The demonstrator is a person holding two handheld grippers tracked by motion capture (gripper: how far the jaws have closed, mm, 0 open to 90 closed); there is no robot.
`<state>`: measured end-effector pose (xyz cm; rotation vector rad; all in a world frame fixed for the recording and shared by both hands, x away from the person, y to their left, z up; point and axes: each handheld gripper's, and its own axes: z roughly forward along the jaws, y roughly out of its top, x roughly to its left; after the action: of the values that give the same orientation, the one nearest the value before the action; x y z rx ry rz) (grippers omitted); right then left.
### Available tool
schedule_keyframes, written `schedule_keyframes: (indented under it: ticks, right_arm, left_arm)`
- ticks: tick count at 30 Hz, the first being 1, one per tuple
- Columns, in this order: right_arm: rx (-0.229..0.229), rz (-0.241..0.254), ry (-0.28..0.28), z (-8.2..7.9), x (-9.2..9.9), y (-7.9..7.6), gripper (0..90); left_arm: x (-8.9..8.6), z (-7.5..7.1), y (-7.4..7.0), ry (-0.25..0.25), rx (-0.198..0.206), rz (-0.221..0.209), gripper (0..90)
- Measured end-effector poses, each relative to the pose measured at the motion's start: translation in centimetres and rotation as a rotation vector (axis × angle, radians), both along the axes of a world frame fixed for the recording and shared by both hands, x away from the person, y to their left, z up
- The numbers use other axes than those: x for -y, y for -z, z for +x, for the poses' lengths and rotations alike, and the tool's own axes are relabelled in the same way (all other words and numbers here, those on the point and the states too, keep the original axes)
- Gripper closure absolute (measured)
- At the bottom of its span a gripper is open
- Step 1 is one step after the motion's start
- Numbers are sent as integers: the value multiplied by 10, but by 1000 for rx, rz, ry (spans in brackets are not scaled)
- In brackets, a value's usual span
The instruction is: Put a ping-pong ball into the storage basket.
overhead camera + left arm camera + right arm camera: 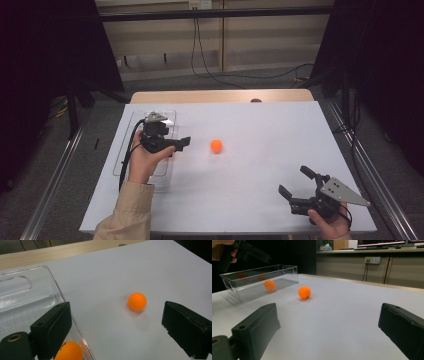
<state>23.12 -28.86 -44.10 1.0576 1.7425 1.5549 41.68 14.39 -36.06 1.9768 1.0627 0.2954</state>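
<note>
An orange ball [216, 145] lies loose on the white desk [260, 125], a little left of its middle and nearer the far edge. Beside it, along the left edge, stands a clear plastic bin [131, 125] with a second orange ball [269, 285] inside. The left gripper [117, 325] hangs above the bin, its jaws spread wide and empty, the loose ball beyond them. The right gripper [296, 181] sits low near the front right corner, jaws likewise wide apart, holding nothing.
</note>
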Motion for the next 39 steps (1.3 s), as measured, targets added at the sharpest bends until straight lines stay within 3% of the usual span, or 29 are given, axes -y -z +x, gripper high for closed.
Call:
schedule_keyframes:
  ticks: [12,39]
  right_arm:
    - [0,1,0,0,0,0,21]
    - [0,3,3,0,1,0,21]
  left_arm:
    - [6,-1,-1,17,-4,-17,88]
    - [30,-3,5,49,-4,5,86]
